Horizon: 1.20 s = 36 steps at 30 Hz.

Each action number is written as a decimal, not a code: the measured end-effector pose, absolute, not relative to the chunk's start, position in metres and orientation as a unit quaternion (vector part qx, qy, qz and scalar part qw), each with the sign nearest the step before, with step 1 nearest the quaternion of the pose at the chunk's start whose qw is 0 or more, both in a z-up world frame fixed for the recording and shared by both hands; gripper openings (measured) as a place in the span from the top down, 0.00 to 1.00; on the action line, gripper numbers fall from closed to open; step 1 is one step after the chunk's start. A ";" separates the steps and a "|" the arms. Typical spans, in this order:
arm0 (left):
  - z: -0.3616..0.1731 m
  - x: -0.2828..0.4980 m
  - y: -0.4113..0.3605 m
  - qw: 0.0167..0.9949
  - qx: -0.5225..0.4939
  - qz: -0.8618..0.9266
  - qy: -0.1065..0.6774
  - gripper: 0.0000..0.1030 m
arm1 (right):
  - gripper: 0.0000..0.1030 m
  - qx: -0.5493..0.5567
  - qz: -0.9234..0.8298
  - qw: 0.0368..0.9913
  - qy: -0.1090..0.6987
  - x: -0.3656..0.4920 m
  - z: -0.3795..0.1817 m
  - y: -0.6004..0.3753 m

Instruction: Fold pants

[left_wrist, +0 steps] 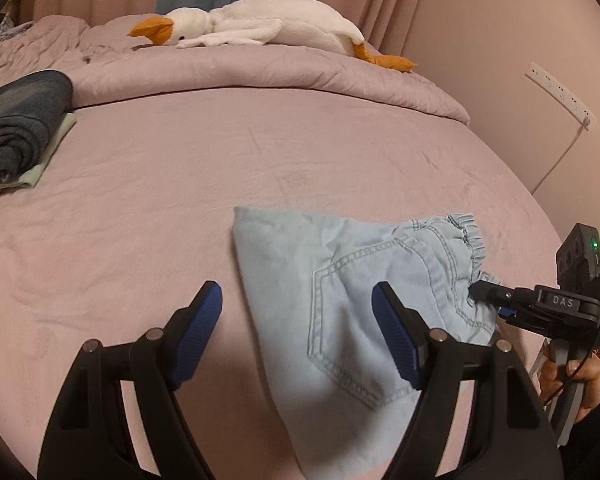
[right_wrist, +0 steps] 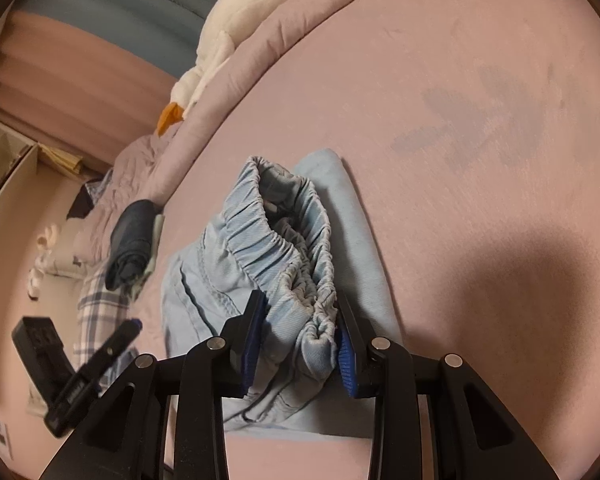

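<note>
Pants (left_wrist: 340, 300): light-blue denim, already doubled over, flat on pink bed (left_wrist: 180, 200) near its front edge. Soft, light, limp; likely to sag and slide on itself if lifted from one corner. Best hold: gathered elastic waistband (right_wrist: 284, 240), thick and ridged. Right gripper (right_wrist: 300, 344) jaws clamped on that waistband. Left gripper (left_wrist: 296, 320) jaws wide, nothing between pads, poised above pocket side. Nearby: folded dark clothes (left_wrist: 20, 120) far left, plush goose (left_wrist: 260, 24) on quilt (left_wrist: 260, 68). Well apart; nothing blocking.
</note>
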State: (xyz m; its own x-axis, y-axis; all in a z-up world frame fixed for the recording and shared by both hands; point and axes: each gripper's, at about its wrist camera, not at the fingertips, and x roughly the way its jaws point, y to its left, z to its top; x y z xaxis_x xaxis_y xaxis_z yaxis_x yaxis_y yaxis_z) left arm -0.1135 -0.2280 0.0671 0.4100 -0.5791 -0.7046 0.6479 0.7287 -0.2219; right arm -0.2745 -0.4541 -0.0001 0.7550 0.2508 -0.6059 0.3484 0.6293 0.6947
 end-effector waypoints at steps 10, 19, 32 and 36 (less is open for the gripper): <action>0.057 -0.096 -0.256 0.821 0.078 -0.391 0.409 0.60 | 0.56 0.295 -0.111 0.884 0.346 -0.284 0.043 -0.438; 0.041 -0.085 -0.270 0.812 0.129 -0.383 0.422 0.74 | 0.64 0.107 0.013 0.929 0.355 -0.257 0.056 -0.347; 0.023 -0.072 -0.285 0.802 0.157 -0.376 0.437 0.73 | 0.70 0.035 0.055 0.891 0.449 -0.240 0.019 -0.321; 0.028 -0.077 -0.276 0.808 0.137 -0.372 0.435 0.72 | 0.70 0.057 0.069 0.887 0.454 -0.236 0.027 -0.327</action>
